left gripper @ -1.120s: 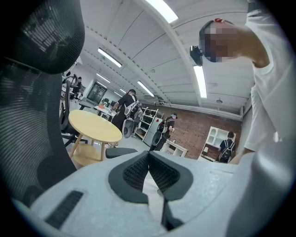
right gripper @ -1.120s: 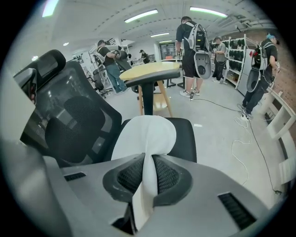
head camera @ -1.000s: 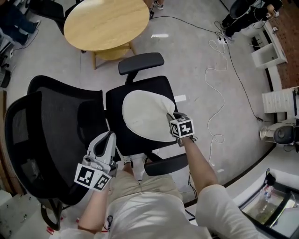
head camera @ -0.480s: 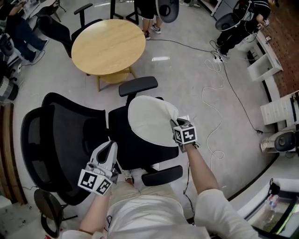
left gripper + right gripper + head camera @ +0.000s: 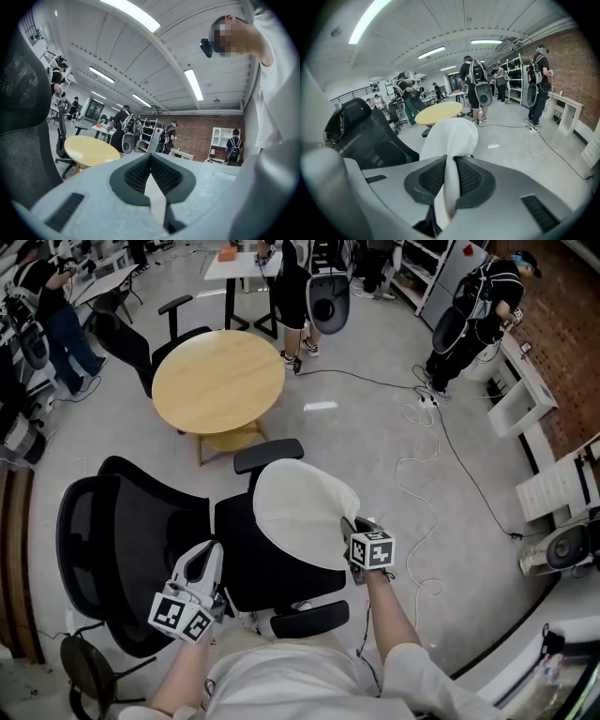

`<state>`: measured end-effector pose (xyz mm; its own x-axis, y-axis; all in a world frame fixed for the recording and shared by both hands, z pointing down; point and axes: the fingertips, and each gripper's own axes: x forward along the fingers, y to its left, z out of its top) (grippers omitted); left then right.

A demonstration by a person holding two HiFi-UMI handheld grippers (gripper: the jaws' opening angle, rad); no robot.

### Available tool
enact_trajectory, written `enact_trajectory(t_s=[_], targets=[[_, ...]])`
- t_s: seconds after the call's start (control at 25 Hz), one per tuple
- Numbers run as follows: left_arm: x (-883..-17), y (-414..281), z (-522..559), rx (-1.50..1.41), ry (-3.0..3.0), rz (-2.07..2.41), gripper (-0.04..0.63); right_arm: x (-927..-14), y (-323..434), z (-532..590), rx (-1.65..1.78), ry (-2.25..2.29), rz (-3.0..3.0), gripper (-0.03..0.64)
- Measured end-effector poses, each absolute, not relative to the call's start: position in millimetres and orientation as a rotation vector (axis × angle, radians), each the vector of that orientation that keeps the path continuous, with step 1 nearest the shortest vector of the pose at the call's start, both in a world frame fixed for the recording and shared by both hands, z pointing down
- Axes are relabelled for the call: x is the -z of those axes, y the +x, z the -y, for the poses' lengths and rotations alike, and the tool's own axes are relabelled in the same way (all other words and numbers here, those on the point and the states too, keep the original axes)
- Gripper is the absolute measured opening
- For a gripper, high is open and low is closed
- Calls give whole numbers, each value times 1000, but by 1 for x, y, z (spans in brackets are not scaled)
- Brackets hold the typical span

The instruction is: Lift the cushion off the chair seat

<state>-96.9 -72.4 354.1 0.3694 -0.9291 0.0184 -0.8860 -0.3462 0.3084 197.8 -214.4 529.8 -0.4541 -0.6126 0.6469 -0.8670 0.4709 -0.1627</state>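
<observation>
Pinching the near edge of the white cushion (image 5: 300, 507) with the right gripper (image 5: 349, 527), marker cube turned up. Confirmed in the right gripper view: pale fabric squeezed thin between the two dark pads, then fanning out beyond the tips into a rounded flap. From the head view alone, just a cushion edge vanishing under the cube.

Over at the left gripper (image 5: 208, 551), nothing held. Pressed together at the tips (clear in the left gripper view, less so from above) and hanging beside the black mesh backrest (image 5: 122, 549), apart from the cushion.

Below the hands, the near armrest (image 5: 309, 619), then the black chair seat (image 5: 248, 563), bare across its near and left parts. Held up and tilted over the seat's far right part, the cushion, with its far edge overlapping the far armrest (image 5: 269, 455). Cannot tell from above whether any part touches the seat; from the right gripper view, only floor and room behind the flap.

Farther out, a round wooden table (image 5: 217, 381), seen in all three views. Right of it, only in the head and right gripper views, a pale cable (image 5: 422, 474) snaking over the grey floor. Farthest, people standing by shelves and a brick wall.
</observation>
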Motion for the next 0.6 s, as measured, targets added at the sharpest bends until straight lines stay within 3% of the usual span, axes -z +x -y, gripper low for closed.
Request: enact_trajectory(t_s=[0.6], targets=[[-295, -103, 73, 278, 2458, 1716, 17, -457, 264, 181, -664, 1428, 2242, 49]])
